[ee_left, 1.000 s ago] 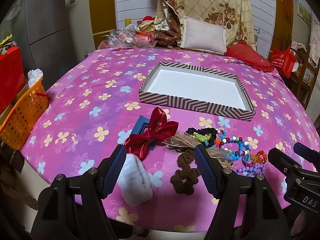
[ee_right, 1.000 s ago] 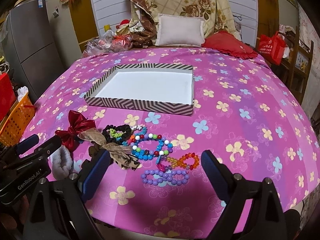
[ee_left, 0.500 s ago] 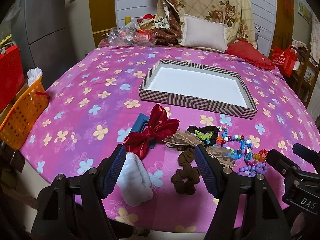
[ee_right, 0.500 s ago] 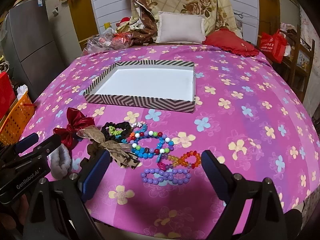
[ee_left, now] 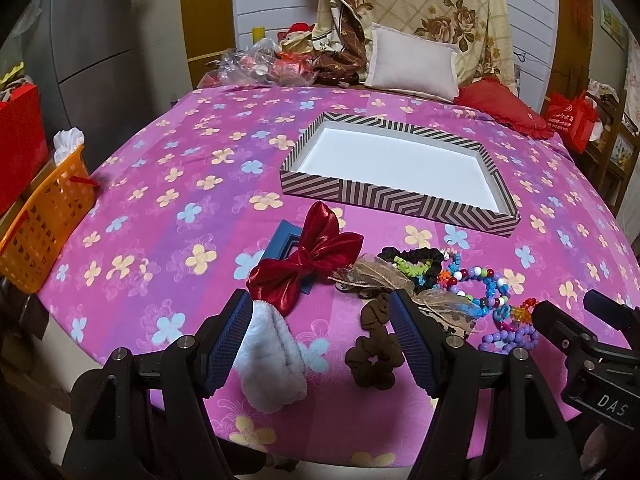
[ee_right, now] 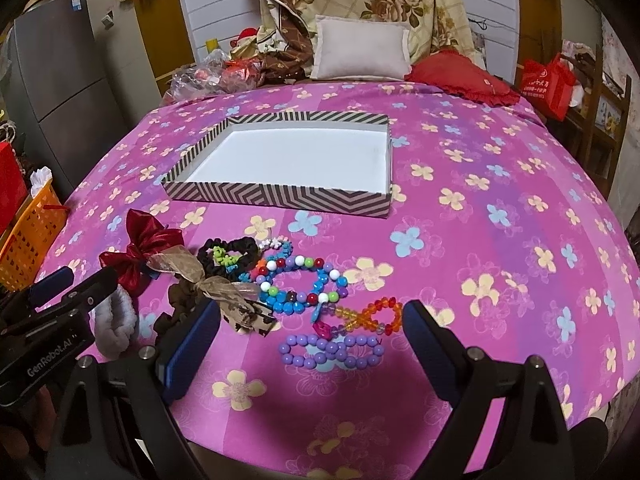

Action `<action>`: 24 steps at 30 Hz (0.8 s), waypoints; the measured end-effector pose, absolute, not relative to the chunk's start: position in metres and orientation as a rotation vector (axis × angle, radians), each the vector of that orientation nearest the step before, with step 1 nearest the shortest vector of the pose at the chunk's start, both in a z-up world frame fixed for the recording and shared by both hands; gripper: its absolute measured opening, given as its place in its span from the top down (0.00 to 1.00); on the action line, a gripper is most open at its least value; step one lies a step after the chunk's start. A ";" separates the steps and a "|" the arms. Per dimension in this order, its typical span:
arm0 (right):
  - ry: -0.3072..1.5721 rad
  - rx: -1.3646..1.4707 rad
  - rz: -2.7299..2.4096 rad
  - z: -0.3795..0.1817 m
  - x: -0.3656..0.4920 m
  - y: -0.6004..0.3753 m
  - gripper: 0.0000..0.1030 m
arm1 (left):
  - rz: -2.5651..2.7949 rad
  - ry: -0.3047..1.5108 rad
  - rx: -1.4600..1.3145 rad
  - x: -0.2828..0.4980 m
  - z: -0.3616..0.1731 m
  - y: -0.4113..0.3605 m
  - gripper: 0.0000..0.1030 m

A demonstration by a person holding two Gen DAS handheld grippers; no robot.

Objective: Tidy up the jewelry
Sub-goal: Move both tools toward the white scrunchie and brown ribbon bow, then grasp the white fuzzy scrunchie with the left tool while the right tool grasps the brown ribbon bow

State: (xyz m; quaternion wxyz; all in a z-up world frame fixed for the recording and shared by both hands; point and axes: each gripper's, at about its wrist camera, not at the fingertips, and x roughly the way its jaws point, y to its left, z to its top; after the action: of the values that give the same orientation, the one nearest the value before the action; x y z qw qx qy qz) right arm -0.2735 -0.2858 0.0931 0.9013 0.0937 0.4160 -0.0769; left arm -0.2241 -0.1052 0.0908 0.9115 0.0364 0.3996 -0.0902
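Observation:
A striped box [ee_left: 384, 196] [ee_right: 280, 196] with a white inside stands empty on the pink flowered cloth. In front of it lie a red bow [ee_left: 316, 264] [ee_right: 138, 248], a white fluffy band [ee_left: 272, 356], a brown scrunchie [ee_left: 374, 356], a black scrunchie [ee_right: 230, 252], a sheer ribbon bow [ee_right: 208, 280], and bead bracelets: blue [ee_right: 304, 288], orange [ee_right: 376, 316], purple [ee_right: 332, 352]. My left gripper [ee_left: 320, 344] hangs open just above the fluffy band and brown scrunchie. My right gripper [ee_right: 312, 352] hangs open above the purple bracelet.
An orange basket [ee_left: 44, 216] stands off the left edge. Pillows [ee_left: 412, 64] and a pile of cloth and wrapped goods [ee_left: 272, 64] line the far side. A red bag [ee_right: 548, 84] sits at the back right. The cloth's right half [ee_right: 500, 216] holds nothing.
Both grippers have drifted slightly forward toward the accessories, which now sit a little lower and closer in both views. Nothing was touched or moved.

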 end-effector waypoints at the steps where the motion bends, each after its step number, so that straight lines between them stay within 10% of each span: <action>1: 0.863 0.194 -0.159 0.093 -0.273 -0.286 0.08 | -0.186 0.825 0.075 -0.224 0.090 -0.105 0.32; 24: 0.894 0.180 -0.100 0.081 -0.250 -0.283 0.08 | -0.106 0.884 -0.056 -0.201 0.090 -0.045 0.32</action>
State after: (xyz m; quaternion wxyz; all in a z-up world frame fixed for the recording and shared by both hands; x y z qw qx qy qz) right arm -0.2503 -0.2832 0.0808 0.8965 0.0868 0.4317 -0.0481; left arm -0.2008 -0.0453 0.0897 0.9023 -0.0269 0.4273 -0.0515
